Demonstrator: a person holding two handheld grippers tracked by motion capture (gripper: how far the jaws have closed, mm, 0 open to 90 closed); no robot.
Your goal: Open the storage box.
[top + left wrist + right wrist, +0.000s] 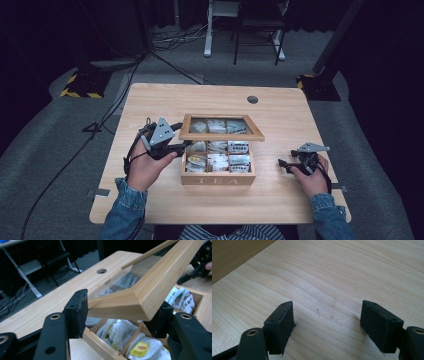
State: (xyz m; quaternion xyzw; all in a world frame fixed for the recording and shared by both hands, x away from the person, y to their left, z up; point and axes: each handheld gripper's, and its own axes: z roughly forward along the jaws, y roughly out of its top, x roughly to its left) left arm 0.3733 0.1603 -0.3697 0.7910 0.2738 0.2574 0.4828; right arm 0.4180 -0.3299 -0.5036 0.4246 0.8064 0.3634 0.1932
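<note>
Wooden tea box [218, 176] with "TEA" on its front wall sits near the middle of the pale wooden counter [280, 112], slightly toward the near edge, its compartments packed with paper tea sachets [218, 161]. Its hinged wood-framed lid with a clear pane [221, 127] stands partly raised, tilted up over the back of the box. Left gripper [172, 145] has the lid's front left corner [130, 302] between its jaws; the left gripper view shows one pad against the frame's end and the other at the mitred corner, so it reads as a pinch on the frame, though full pad contact is hard to confirm. Judgement: lid is rigid and light, the wood smooth enough to slip out of a corner grip, and the pane probably brittle, so hold the solid frame, never the pane; a grip farther along the front rail might be steadier than the corner. The lid swings on its back hinge, so the hand must follow an arc. Box may lift or slide if pulled hard. Right gripper [298, 163] rests low over bare counter to the right of the box, well apart from it, jaws spread with nothing between them [328, 322]. Open room: wide bare counter behind the box up to the cable hole [252, 99] near the far edge, and on both sides.
</note>
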